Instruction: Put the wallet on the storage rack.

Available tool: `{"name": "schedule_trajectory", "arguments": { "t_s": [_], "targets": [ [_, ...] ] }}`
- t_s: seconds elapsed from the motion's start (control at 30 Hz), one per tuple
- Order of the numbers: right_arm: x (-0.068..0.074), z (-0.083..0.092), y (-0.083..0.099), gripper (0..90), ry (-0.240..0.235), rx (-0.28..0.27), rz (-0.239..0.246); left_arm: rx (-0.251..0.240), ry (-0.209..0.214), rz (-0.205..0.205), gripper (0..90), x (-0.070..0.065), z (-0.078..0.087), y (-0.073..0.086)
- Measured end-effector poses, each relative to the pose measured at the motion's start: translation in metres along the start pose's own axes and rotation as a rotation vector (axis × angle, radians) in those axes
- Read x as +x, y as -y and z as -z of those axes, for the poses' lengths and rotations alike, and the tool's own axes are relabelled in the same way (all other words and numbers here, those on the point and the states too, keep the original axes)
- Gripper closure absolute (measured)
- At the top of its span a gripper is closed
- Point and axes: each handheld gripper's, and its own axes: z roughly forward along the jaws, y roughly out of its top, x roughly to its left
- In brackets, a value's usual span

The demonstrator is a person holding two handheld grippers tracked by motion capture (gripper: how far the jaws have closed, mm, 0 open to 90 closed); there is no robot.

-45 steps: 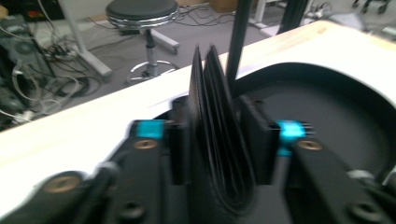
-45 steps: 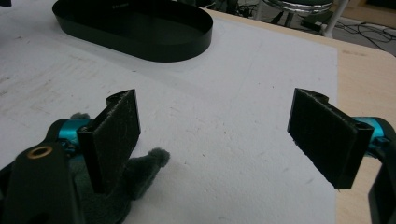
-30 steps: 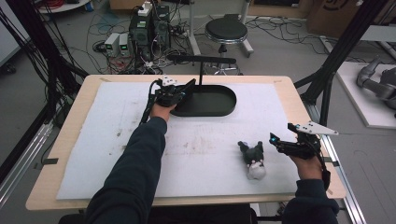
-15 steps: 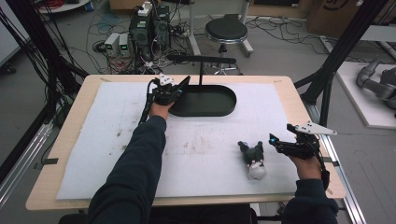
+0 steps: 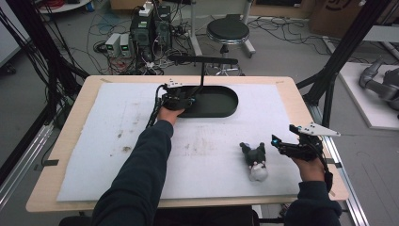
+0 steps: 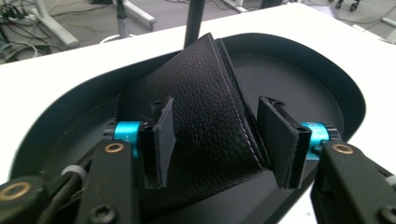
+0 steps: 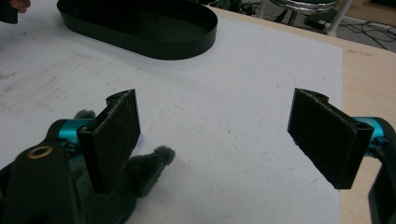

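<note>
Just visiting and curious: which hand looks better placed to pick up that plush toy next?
The right. Its tongs hover open just beside the plush toy, whose grey fur shows by their left pad. The left tongs are far off at the black tray, jaws just opened around a leather piece.

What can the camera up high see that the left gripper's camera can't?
High view: a plush toy on the white mat and the right gripper, jaws open beside it. Left gripper view: a black leather wallet lying tilted in the tray, between jaws that have just been opening and no longer press it. Both: the black oval tray and the left gripper.
</note>
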Motion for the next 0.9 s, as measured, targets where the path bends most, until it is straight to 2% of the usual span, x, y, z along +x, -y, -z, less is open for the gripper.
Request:
{"name": "schedule_trajectory", "arguments": {
  "t_s": [0.1,0.17,0.27,0.37,0.47,0.7,0.83,0.9],
  "targets": [
    [-0.001,0.0,0.0,17.3,0.0,-0.002,0.001,-0.019,0.025,0.024,41.1,0.002,0.006,-0.003],
    [-0.001,0.0,0.0,17.2,-0.003,0.002,0.003,-0.028,0.021,0.04,37.7,0.004,0.014,-0.005],
    [0.0,-0.001,0.001,17.3,-0.007,0.002,0.006,-0.056,0.012,0.035,36.2,0.005,0.034,-0.004],
    [0.0,-0.004,0.002,17.2,-0.013,0.009,0.009,-0.117,0.009,0.044,28.7,0.009,0.059,0.0],
    [0.0,-0.006,0.003,17.2,-0.019,0.011,0.007,-0.166,0.013,0.021,22.0,0.01,0.086,0.009],
    [0.003,-0.015,0.002,17.2,-0.045,0.016,0.026,-0.241,0.006,0.018,21.9,0.012,0.135,0.03],
    [0.006,-0.014,0.002,17.2,-0.037,0.015,0.018,-0.254,0.028,-0.015,21.9,0.01,0.151,0.04],
    [0.007,-0.014,0.001,17.2,-0.032,0.015,0.021,-0.243,0.018,-0.023,19.4,0.008,0.157,0.043]
  ]
}}
